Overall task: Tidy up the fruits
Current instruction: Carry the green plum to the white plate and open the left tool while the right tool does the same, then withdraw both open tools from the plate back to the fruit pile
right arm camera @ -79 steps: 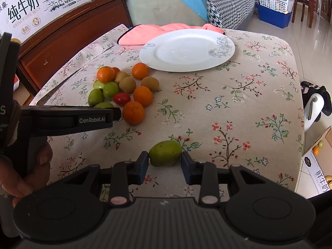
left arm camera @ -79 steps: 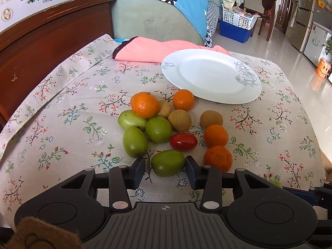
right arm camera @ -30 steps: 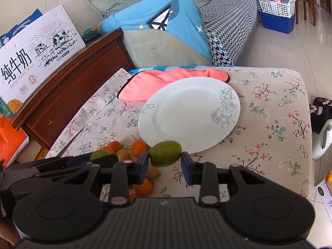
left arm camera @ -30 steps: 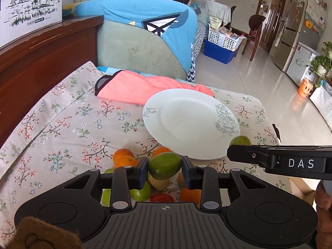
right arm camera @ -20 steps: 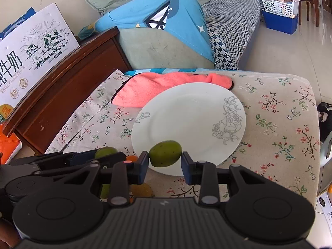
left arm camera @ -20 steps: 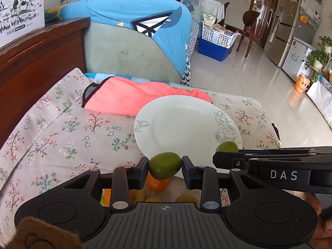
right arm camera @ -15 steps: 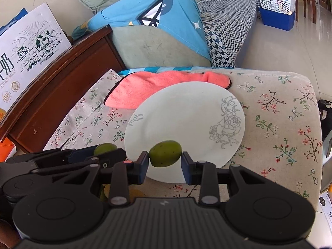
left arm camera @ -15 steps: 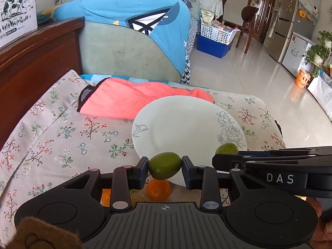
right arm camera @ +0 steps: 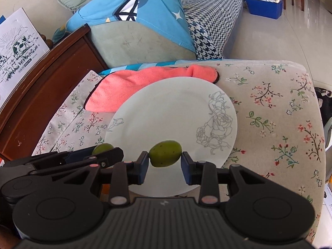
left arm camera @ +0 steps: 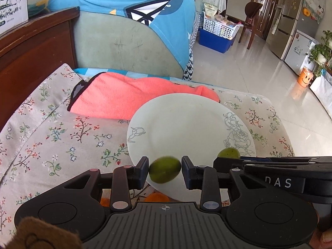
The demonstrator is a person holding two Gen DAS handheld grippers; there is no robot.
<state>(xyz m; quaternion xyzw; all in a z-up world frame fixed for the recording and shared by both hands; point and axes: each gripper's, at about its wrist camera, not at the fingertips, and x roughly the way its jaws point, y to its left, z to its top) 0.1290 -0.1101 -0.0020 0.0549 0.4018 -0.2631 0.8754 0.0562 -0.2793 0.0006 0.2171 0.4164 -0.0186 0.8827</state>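
Now over plate [left arm camera: 186,124]: blurred, perhaps loose fruit [left arm camera: 165,172] between claw [left arm camera: 165,171] tips.

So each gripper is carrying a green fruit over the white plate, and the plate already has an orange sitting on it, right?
Not quite. Each gripper, left and right, does carry a green fruit over the white plate, but the plate is bare, as the right wrist view shows.

The white plate [right arm camera: 166,112] lies bare and open from above, hemmed only by the pink towel [right arm camera: 132,81] touching its far rim and oranges [left arm camera: 157,197] beside its near edge.
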